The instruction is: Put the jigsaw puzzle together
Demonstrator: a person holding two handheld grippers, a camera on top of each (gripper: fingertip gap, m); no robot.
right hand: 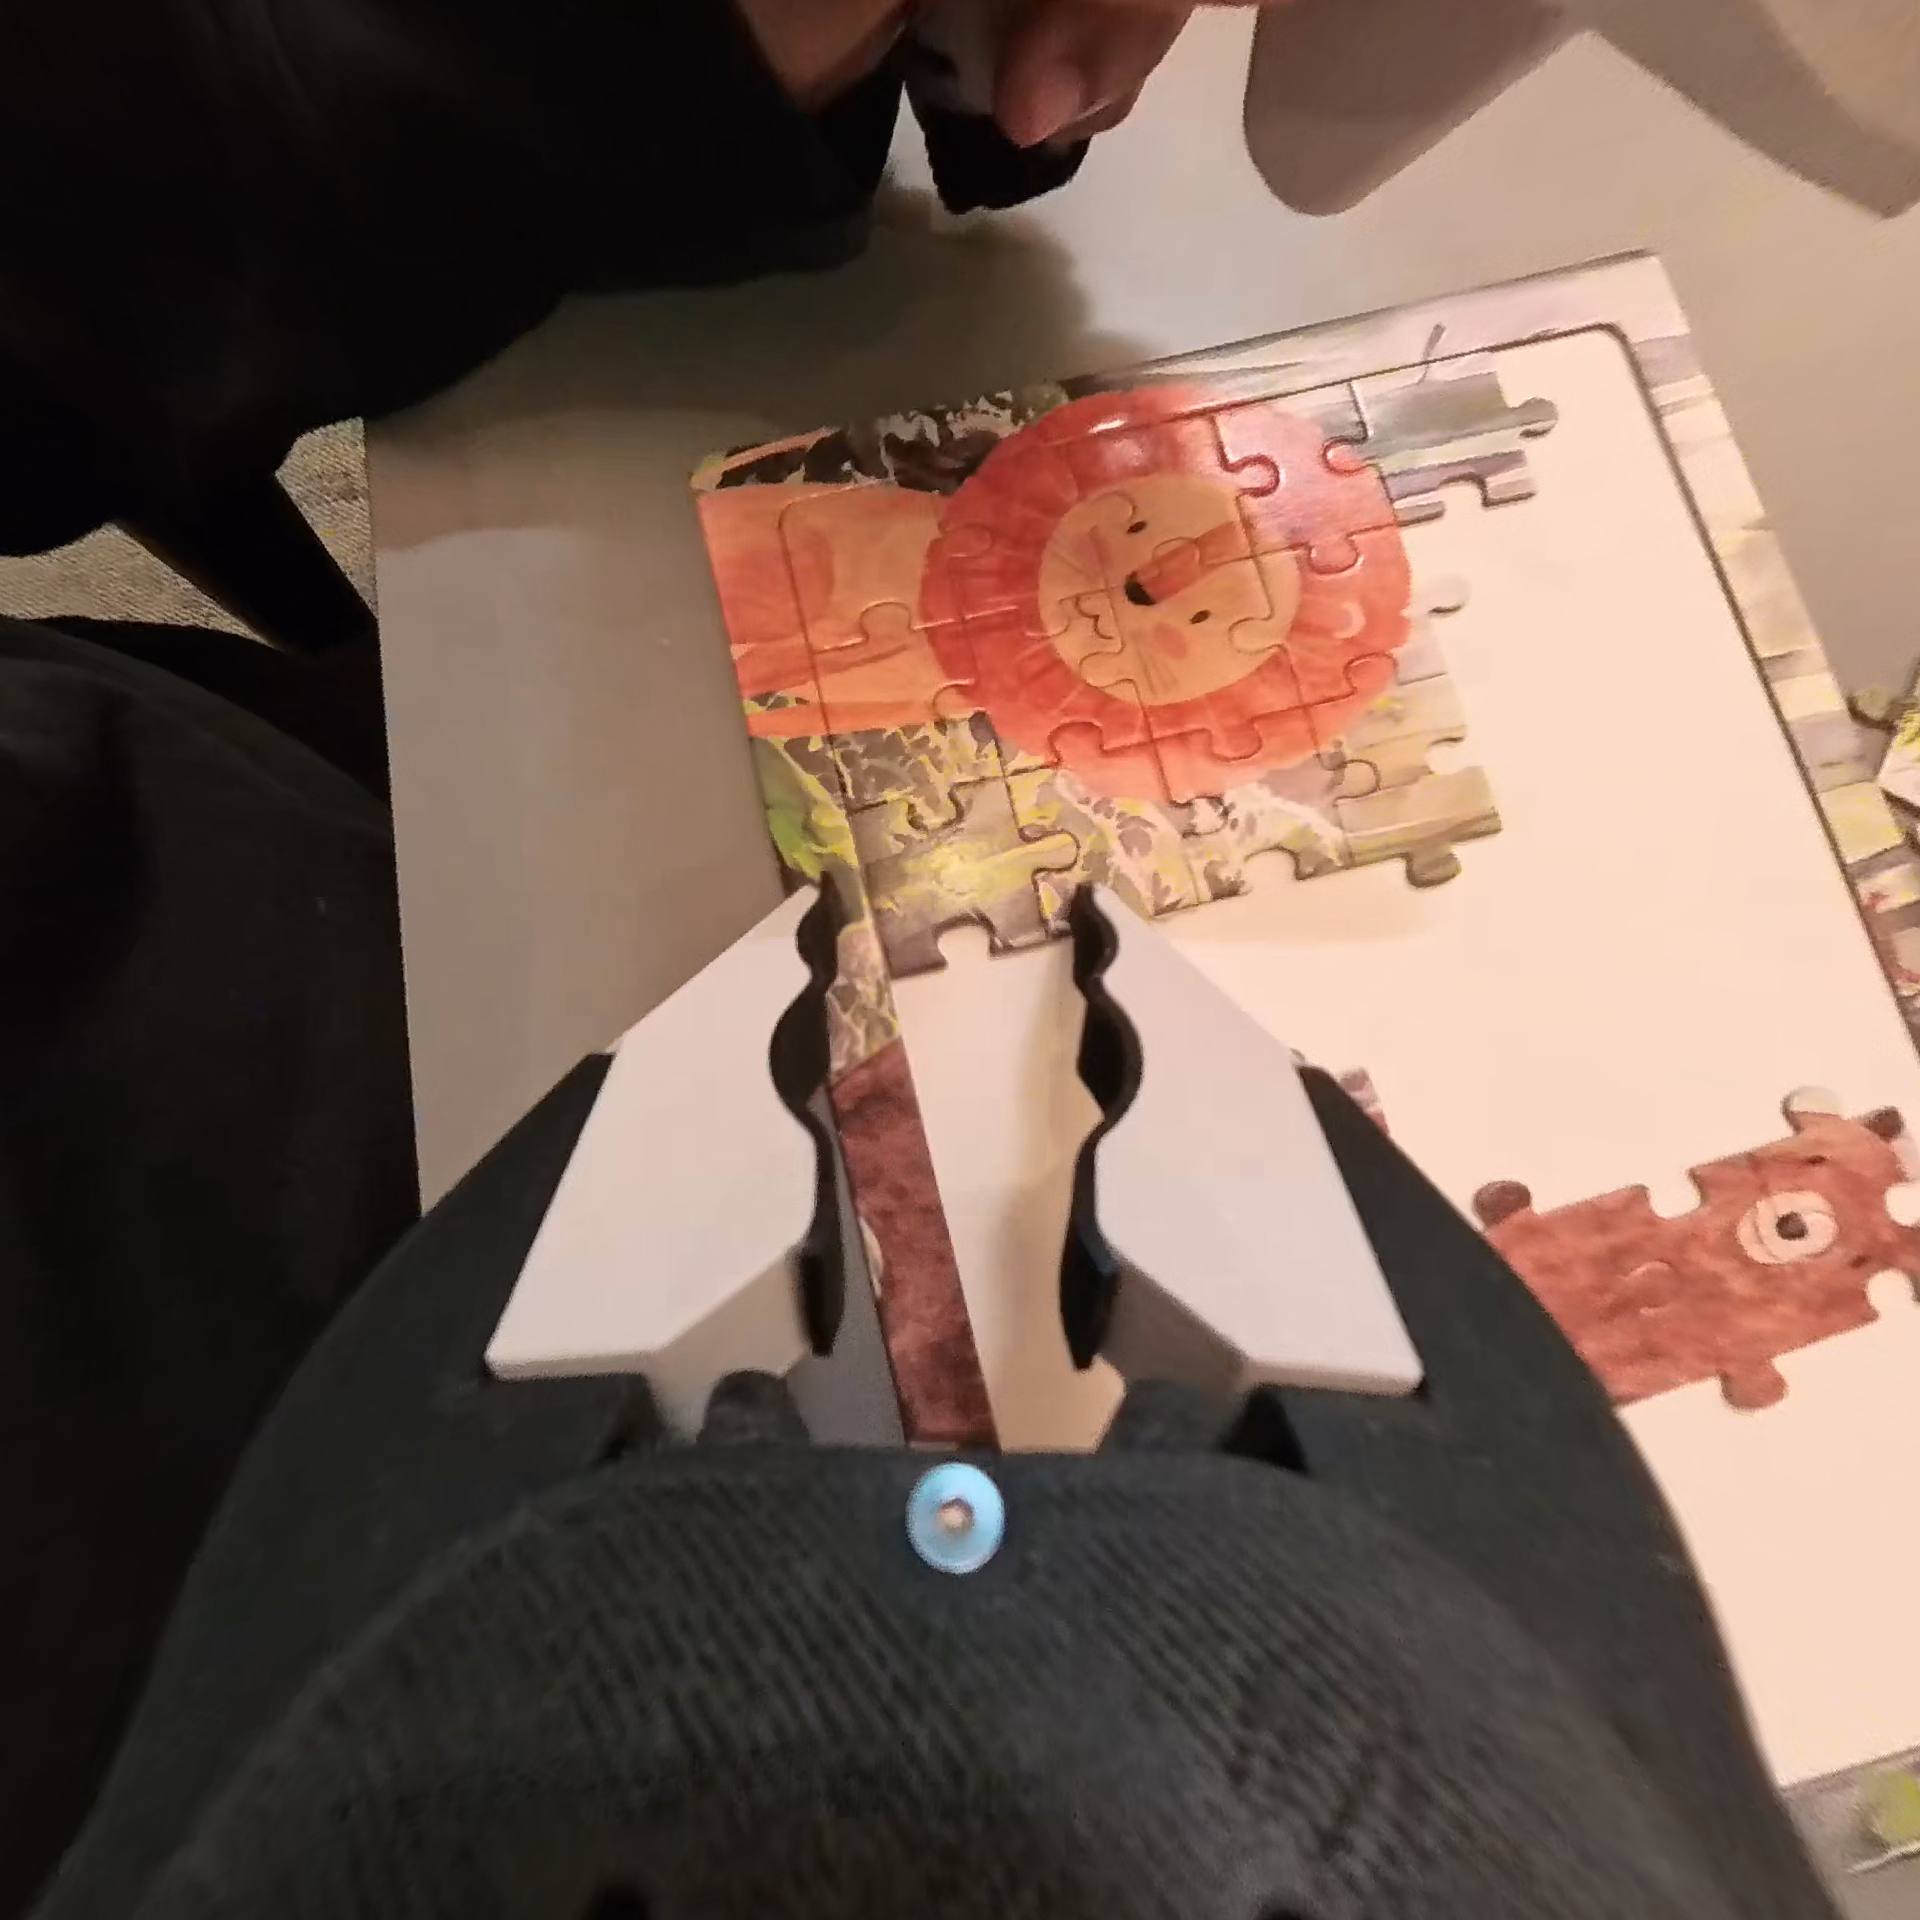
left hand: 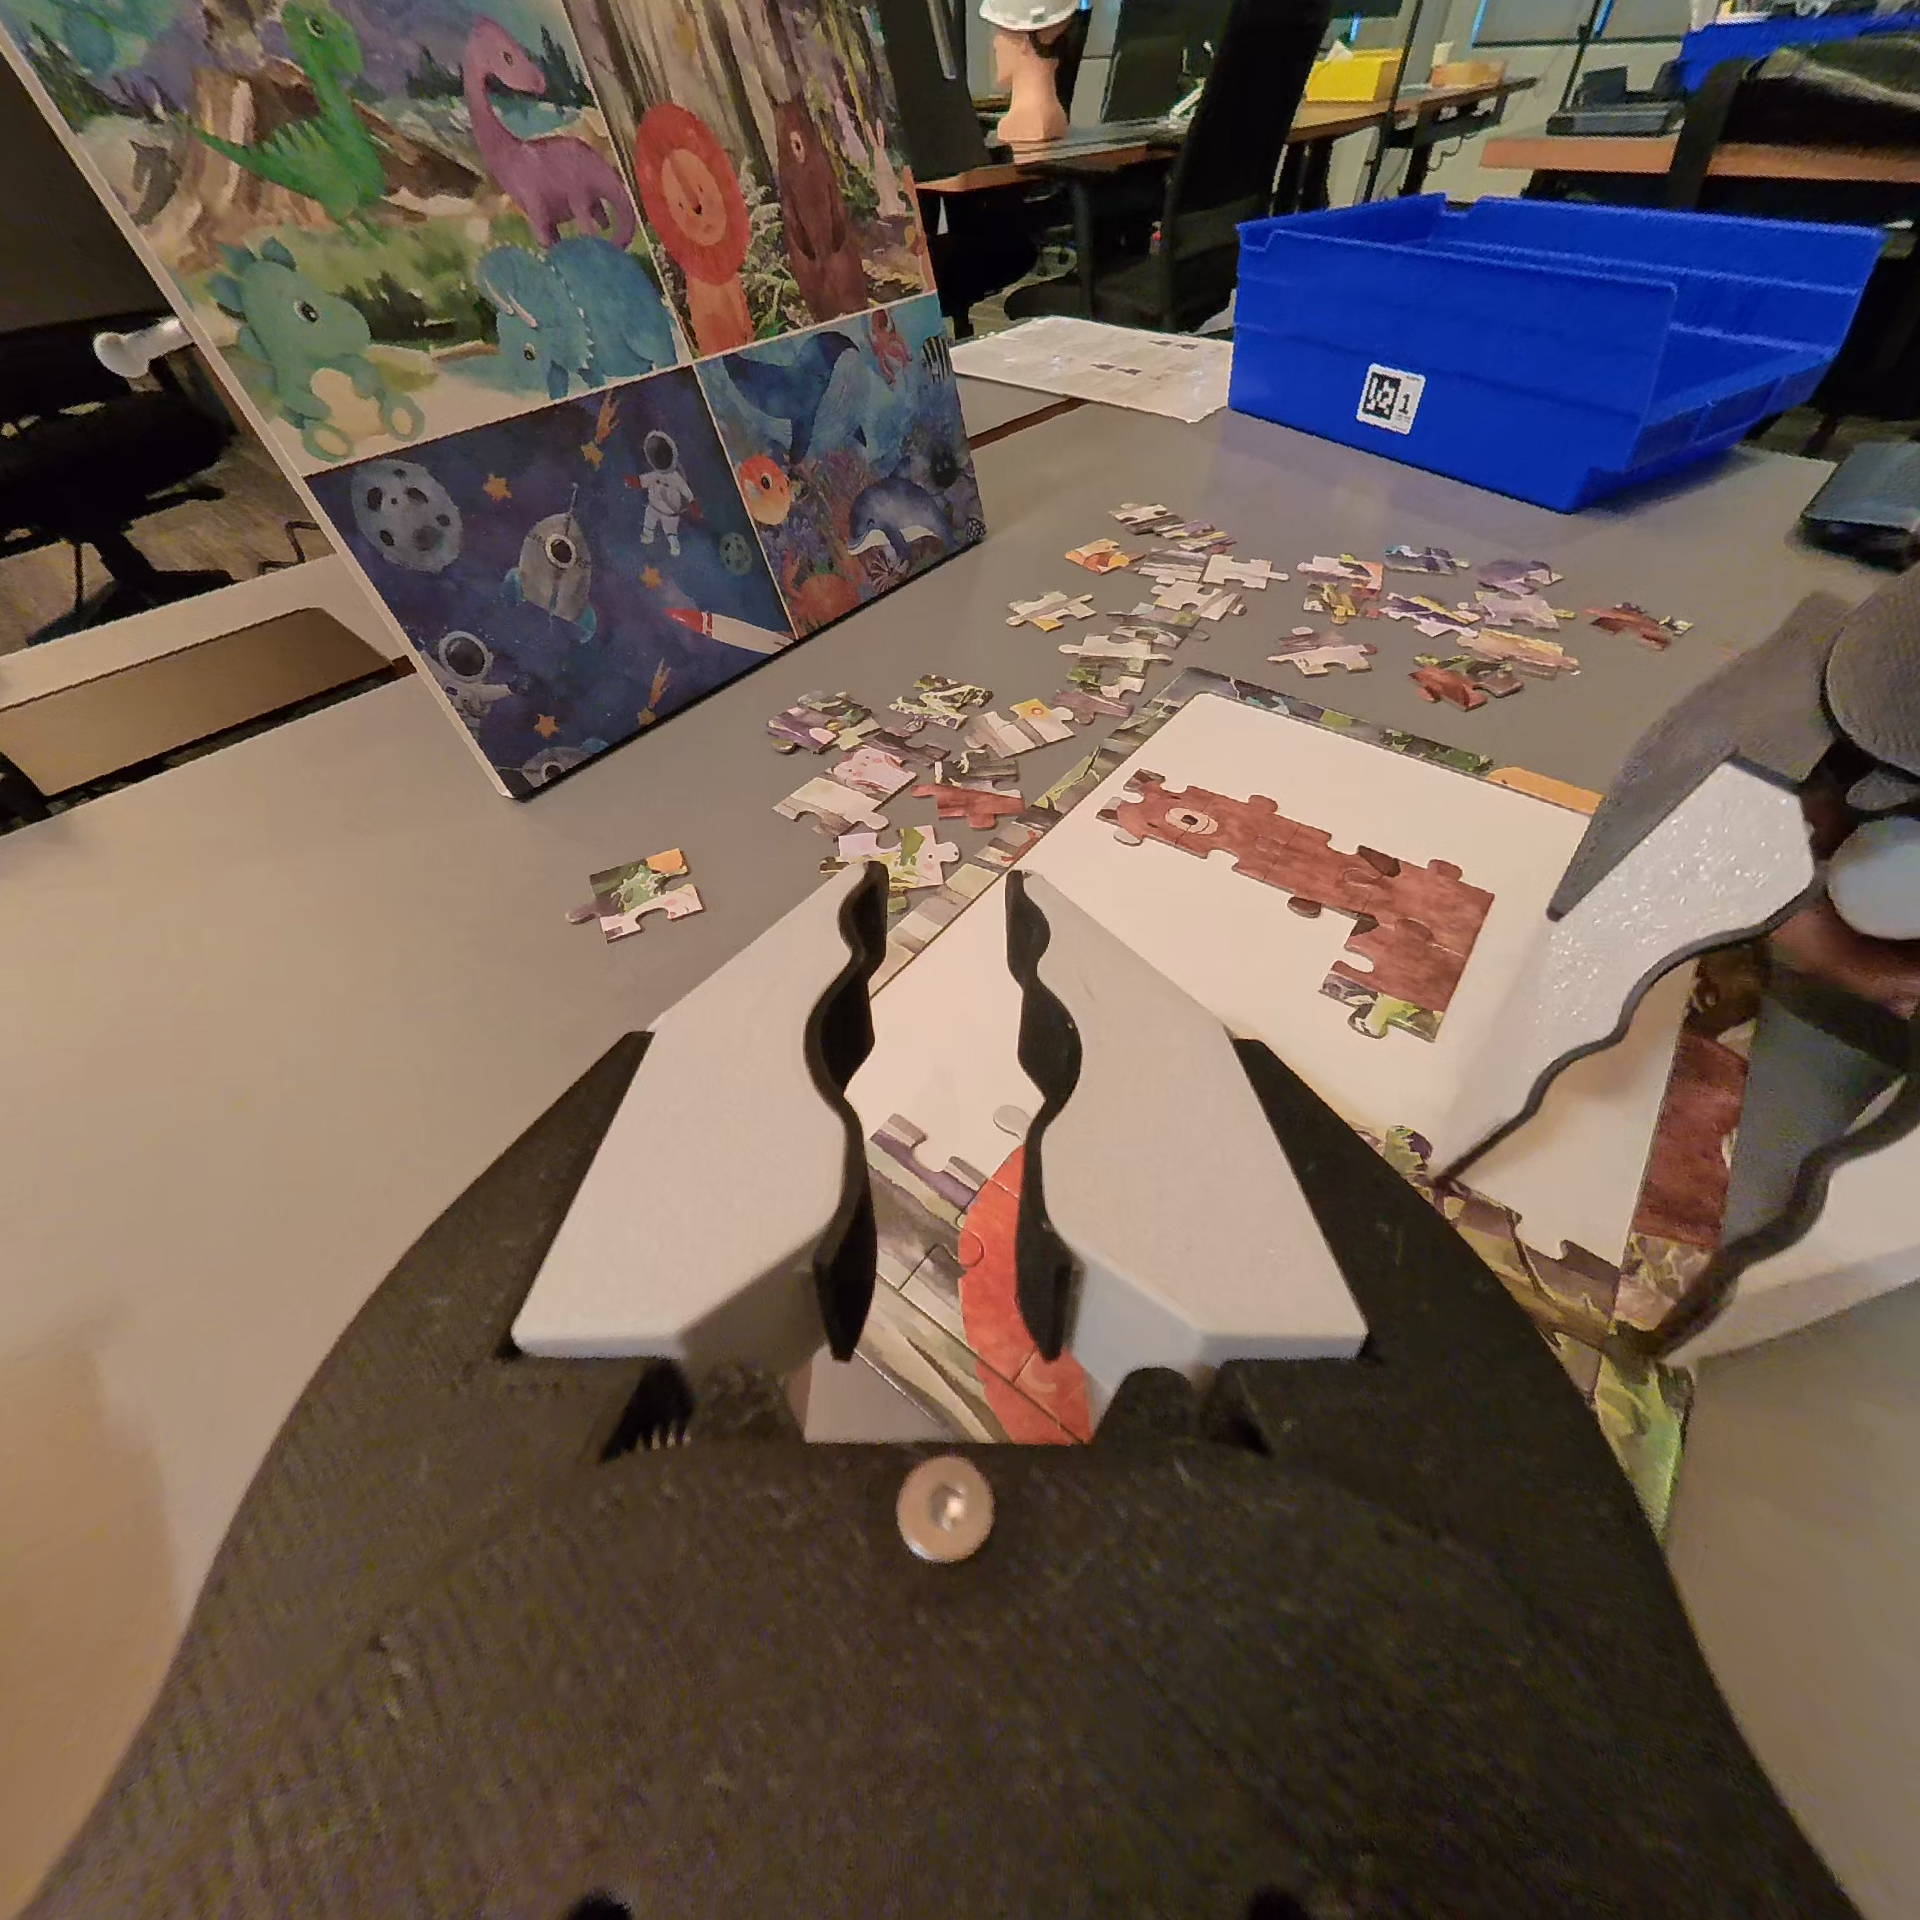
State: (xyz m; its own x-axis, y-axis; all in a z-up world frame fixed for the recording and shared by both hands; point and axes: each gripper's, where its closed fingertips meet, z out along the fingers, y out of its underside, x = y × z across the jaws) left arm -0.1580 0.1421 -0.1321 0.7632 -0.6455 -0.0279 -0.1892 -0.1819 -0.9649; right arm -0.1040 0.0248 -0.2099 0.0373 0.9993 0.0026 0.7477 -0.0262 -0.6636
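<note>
Left gripper (left hand: 940,904) parted, empty, above the puzzle tray's (left hand: 1226,748) near edge. Right gripper (right hand: 951,904) likewise parted, empty, beside the lion section (right hand: 1164,613) at the tray corner. Bear section (left hand: 1320,862) mid-tray. Loose pieces (left hand: 1164,623) scattered beyond on the table (left hand: 312,987), between propped picture board (left hand: 582,364) and blue bin (left hand: 1538,332).

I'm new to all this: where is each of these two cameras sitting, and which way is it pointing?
Left wrist view: it rides on the left gripper, looking across the gray table at the loose puzzle pieces, picture board and blue bin; its own open jaws show, with the right gripper at the side.
Right wrist view: it rides on the right gripper, looking down at the lion section; its open jaws and a hand show.
Both see the puzzle tray and bear section.
</note>
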